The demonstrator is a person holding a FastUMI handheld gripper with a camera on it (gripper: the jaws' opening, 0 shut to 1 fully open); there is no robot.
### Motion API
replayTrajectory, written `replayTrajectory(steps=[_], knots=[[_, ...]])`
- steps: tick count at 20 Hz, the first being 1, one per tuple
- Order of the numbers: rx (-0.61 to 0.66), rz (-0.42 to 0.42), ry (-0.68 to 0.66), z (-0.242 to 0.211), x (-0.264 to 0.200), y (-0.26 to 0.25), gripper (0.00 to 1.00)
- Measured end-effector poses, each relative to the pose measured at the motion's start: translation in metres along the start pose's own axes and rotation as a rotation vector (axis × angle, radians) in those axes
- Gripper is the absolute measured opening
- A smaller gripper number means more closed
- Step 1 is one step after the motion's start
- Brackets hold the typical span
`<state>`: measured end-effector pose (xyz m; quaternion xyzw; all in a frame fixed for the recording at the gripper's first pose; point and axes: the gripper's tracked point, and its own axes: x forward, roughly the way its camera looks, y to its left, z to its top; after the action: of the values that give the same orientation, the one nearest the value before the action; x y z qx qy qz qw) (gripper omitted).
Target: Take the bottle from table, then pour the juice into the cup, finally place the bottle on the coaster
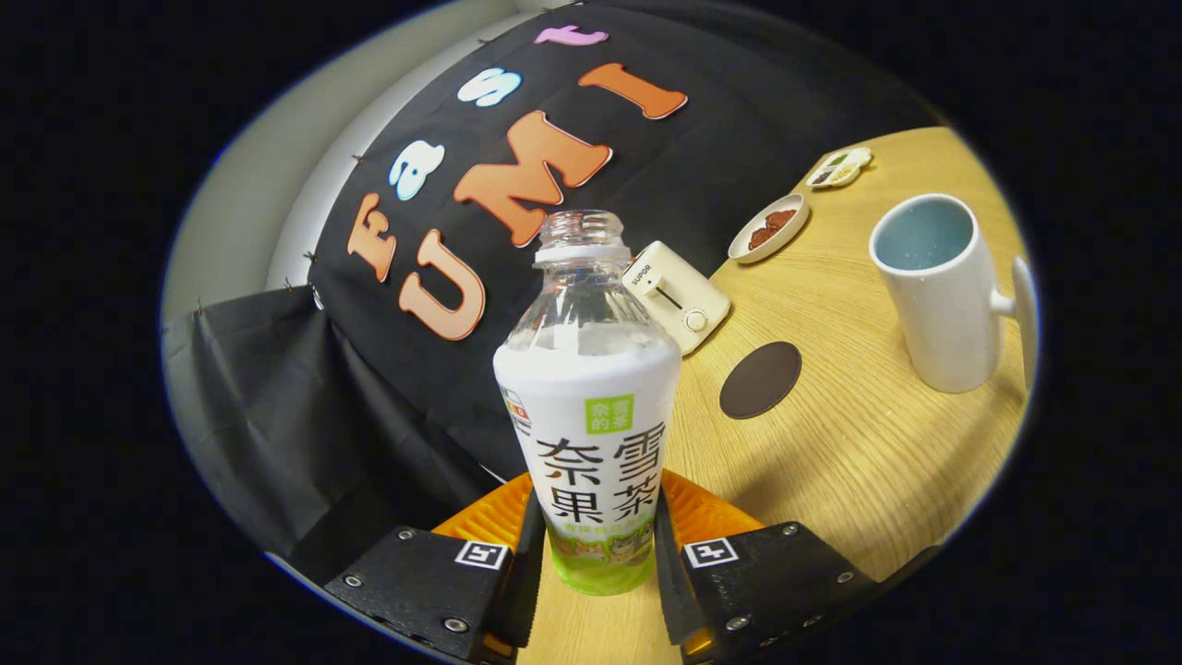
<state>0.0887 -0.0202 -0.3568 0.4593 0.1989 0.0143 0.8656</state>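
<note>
A clear plastic bottle [591, 406] with a white and green label and no cap stands between my fingers, and my gripper [593, 554] is shut on its lower body. The whole view is tilted, so the wooden table [859, 453] slopes. A dark round coaster [760, 380] lies on the table just beyond and to the right of the bottle. Farther right stands a tall white cup [942, 291] with a blue inside and a handle on its right side; it looks empty.
A small cream toaster [677, 296] sits behind the bottle near the booth's wall. Beyond it are a shallow dish [769, 227] with brown food and a small divided tray [838, 169] at the far table edge. Black cloth hangs to the left.
</note>
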Motion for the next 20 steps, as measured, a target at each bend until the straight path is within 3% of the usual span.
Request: replayTrajectory(steps=[8,20], knots=[[0.318,-0.002,-0.065,0.02,0.001,-0.019,0.55],[0.599,0.013,-0.079,0.038,-0.003,-0.022,0.55]])
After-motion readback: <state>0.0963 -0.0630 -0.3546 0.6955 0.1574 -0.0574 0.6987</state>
